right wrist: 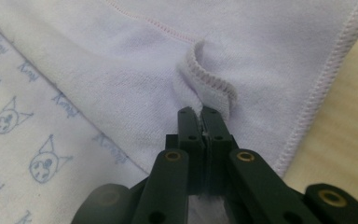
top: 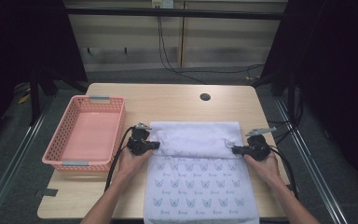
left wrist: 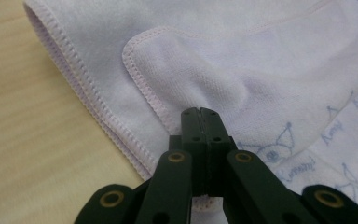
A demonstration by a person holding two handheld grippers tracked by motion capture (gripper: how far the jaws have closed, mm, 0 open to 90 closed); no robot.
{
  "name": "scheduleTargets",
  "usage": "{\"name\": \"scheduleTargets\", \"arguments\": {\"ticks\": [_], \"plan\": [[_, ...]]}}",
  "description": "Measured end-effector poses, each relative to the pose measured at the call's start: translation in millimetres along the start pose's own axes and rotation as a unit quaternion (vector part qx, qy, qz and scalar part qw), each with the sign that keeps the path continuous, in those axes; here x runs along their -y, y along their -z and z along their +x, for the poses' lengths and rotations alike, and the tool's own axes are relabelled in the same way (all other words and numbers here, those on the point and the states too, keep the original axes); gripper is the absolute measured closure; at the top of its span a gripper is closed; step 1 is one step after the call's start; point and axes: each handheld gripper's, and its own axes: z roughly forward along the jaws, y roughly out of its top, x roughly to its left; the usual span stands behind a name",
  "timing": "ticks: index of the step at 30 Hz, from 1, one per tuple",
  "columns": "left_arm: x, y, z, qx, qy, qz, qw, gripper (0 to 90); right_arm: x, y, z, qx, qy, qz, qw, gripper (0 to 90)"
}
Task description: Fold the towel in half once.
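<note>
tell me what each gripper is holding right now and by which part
Both hold the towel. The left gripper has its jaws shut on the folded-over layer's stitched edge on its side; the right gripper pinches the hemmed corner on the other side.

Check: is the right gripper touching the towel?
Touching. In the right gripper view the right gripper has its jaws shut on a pinched fold of the towel's stitched edge.

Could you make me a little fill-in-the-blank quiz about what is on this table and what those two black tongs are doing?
1. Both grippers, the left gripper and the right gripper, are shut on the ____.
2. The basket beside the left gripper is coloured ____.
3. The near half of the towel is printed with small ____ faces.
4. The basket holds ____.

Missing words: towel; pink; cat; nothing
</note>
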Motion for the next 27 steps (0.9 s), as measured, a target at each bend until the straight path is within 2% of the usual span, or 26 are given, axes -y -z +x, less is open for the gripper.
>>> {"name": "scheduleTargets", "arguments": {"ticks": [7,12,15,17,18,20,22,24,25,27], "plan": [[-22.7,-17.1,17.4,-0.017,0.015,-0.007,0.9997,90.0,-23.4,-22.1,-25.4,0.009,-0.031,-0.020,0.9993,88.7],[-35.1,-26.6,30.3,-0.022,0.025,-0.016,0.9993,90.0,-38.9,-33.4,-33.4,0.027,-0.042,-0.017,0.9986,88.7],[-44.9,-32.4,36.2,-0.034,0.025,-0.012,0.9990,90.0,-47.2,-39.7,-39.4,0.034,-0.051,-0.018,0.9980,88.7],[-48.8,-36.0,39.7,-0.038,0.025,-0.018,0.9988,90.0,-53.7,-44.1,-41.3,0.047,-0.049,-0.013,0.9976,88.6],[-51.1,-37.9,42.7,-0.035,0.025,-0.019,0.9989,90.0,-56.7,-46.3,-42.5,0.050,-0.050,-0.011,0.9974,88.7],[-58.8,-40.1,46.7,-0.045,0.018,-0.008,0.9988,90.0,-62.8,-50.7,-44.2,0.059,-0.058,-0.009,0.9965,88.6],[-61.2,-42.1,50.3,-0.047,0.022,-0.011,0.9986,90.0,-67.2,-54.7,-46.4,0.062,-0.063,-0.009,0.9960,88.6],[-60.3,-42.0,53.3,-0.040,0.031,-0.018,0.9986,90.0,-69.1,-58.0,-48.4,0.062,-0.074,-0.018,0.9952,88.6],[-60.1,-40.9,53.4,-0.041,0.028,-0.018,0.9986,90.0,-69.5,-58.4,-49.3,0.062,-0.079,-0.019,0.9948,88.5],[-59.5,-35.2,52.9,-0.039,0.026,-0.022,0.9987,90.0,-70.5,-56.9,-50.4,0.058,-0.074,-0.017,0.9954,88.5]]}}
